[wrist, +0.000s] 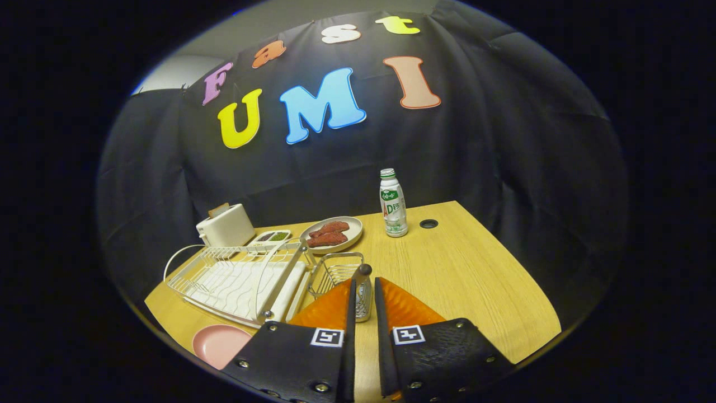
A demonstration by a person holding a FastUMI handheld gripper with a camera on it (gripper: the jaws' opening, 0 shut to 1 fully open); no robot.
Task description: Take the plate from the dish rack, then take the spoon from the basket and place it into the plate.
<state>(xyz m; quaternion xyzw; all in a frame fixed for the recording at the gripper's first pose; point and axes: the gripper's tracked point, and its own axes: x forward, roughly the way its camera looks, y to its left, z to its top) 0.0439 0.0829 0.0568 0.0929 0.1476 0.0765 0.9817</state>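
Observation:
My gripper is shut on the spoon. It is a metal piece with a dark rounded end, and it stands upright between the two fingers. Just beyond the fingertips and slightly left sits the small wire basket, fixed to the right end of the white dish rack. The rack looks bare of dishes. A pink plate lies flat on the wooden table, left of my left finger and in front of the rack.
Behind the rack stand a white toaster, a small tray of greens and a plate of red meat pieces. A white bottle with a green label stands further right, near a cable hole. Bare wooden tabletop stretches to the right.

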